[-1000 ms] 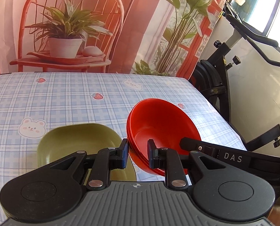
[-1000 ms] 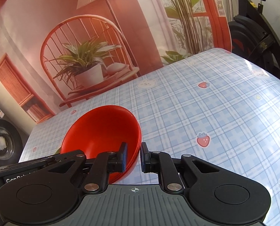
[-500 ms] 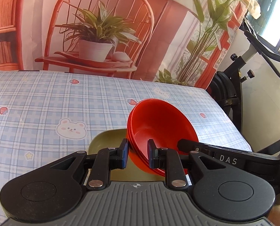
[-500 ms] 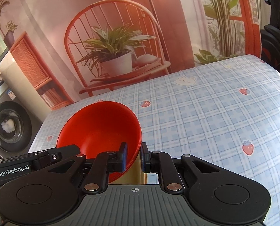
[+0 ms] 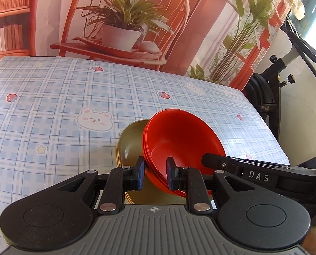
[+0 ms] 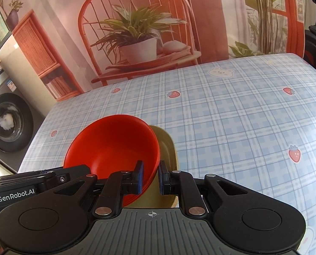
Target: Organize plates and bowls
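A stack of red bowls (image 5: pixel 183 140) is held between both grippers over a stack of olive green plates (image 5: pixel 130 146). My left gripper (image 5: pixel 155 176) is shut on the left rim of the red bowls. My right gripper (image 6: pixel 150 176) is shut on their right rim (image 6: pixel 153 165). In the right wrist view the red bowls (image 6: pixel 113 146) cover most of the green plates (image 6: pixel 167 148). Whether the bowls touch the plates is hidden by the grippers.
The table (image 5: pixel 51 110) has a blue checked cloth with bears and strawberries. A printed backdrop stands behind it. An exercise bike (image 5: pixel 285 80) stands past the right edge. A washing machine (image 6: pixel 4 123) stands past the left edge.
Both grippers have carried the red bowls leftwards until they sit over the green plates. Both grips are unchanged.
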Demonstrator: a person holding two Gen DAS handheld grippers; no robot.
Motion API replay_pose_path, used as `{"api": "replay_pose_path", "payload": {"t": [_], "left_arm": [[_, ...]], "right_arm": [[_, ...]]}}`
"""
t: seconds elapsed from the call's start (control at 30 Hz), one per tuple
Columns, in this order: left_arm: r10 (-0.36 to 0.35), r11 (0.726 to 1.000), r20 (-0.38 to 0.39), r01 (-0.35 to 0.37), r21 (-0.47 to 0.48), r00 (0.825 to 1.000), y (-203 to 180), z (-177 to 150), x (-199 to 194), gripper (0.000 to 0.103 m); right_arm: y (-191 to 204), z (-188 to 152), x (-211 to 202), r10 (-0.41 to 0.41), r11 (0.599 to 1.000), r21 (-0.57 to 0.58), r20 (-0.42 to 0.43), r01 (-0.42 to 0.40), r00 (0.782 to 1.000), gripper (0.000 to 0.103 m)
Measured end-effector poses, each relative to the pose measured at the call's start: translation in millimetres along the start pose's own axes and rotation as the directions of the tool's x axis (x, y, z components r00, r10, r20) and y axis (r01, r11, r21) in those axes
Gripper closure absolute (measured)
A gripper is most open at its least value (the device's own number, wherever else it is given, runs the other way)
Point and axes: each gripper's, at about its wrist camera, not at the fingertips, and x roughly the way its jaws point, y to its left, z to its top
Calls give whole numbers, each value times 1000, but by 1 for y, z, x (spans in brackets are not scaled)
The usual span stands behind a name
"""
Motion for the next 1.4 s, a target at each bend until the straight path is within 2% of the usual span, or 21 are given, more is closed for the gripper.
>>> {"api": "replay_pose_path", "payload": {"t": [0.6,1.4], "left_arm": [[23,999,-34,-23,26,999,-2,-14,9,81],[40,998,-43,-38,46,998,-3,-18,6,81]], "right_arm": [[4,-16,5,-38,998,-56,-13,37,999,90],[6,-25,0,-28,998,-53,-16,27,999,90]]}}
